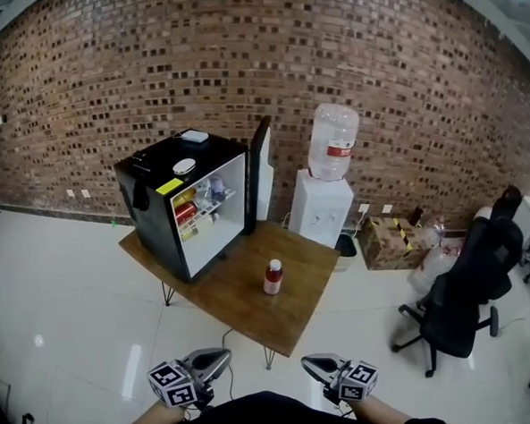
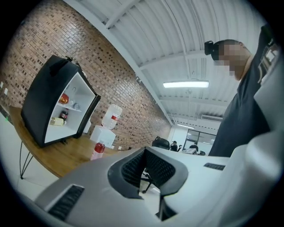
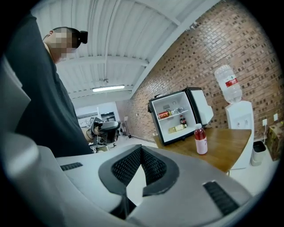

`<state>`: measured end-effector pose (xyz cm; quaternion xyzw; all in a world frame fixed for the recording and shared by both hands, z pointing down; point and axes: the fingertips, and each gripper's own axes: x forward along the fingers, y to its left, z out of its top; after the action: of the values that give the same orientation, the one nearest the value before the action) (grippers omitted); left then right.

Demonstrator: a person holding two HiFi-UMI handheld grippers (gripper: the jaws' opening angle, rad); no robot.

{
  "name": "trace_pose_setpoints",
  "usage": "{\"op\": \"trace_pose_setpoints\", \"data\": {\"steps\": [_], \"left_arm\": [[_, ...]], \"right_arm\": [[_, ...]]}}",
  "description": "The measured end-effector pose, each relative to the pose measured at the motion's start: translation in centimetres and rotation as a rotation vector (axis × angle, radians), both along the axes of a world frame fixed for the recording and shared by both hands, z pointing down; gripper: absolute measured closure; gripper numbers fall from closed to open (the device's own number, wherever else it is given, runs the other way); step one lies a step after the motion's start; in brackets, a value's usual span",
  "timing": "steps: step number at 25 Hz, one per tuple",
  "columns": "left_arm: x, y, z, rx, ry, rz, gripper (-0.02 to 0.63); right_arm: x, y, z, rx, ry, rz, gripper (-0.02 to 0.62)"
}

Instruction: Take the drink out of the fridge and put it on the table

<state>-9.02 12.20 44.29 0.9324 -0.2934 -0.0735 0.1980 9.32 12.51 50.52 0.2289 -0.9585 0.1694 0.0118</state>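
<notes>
Red drink bottle with a white cap (image 1: 273, 277) is seen upright on the brown wooden table (image 1: 244, 311), at about 4 o'clock from the black mini fridge (image 1: 158, 227) and apart from it. The white-lined fridge door (image 1: 261, 166) is seen open, and cans and bottles are seen on the shelves. At 7 o'clock in the head view the left gripper (image 1: 225, 352) is held with jaws closed on nothing. At 5 o'clock the right gripper (image 1: 307, 363) is closed and empty as well. Both are held off the table, near its front corner.
</notes>
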Motion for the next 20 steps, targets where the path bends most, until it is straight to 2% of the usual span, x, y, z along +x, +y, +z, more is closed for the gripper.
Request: {"op": "trace_pose_setpoints", "data": {"steps": [3,6,10,14,17,20], "left_arm": [[1.6,1.1,-0.2,0.009,-0.033,0.01,0.603],[0.0,2.5,-0.5,0.011,-0.052,-0.003,0.603],[-3.7,4.3,-1.1,0.012,-0.043,-0.002,0.603],[-8.8,5.8,-1.5,0.021,-0.063,0.031,0.603],[-12.5,6.3,-0.7,0.024,-0.089,0.076,0.603],[-15.4,5.8,0.0,0.008,-0.077,0.077,0.603]], "right_arm": [[0.5,0.7,0.7,-0.013,-0.005,-0.027,0.595],[-1.0,2.3,0.6,-0.016,-0.014,-0.044,0.595],[-3.2,3.8,-0.2,-0.006,0.003,-0.011,0.595],[-7.3,4.7,-1.4,-0.01,0.004,0.059,0.595],[-10.4,4.5,-1.5,-0.041,-0.037,0.131,0.595],[-12.9,4.1,-1.7,-0.058,-0.07,0.162,0.595]]}}
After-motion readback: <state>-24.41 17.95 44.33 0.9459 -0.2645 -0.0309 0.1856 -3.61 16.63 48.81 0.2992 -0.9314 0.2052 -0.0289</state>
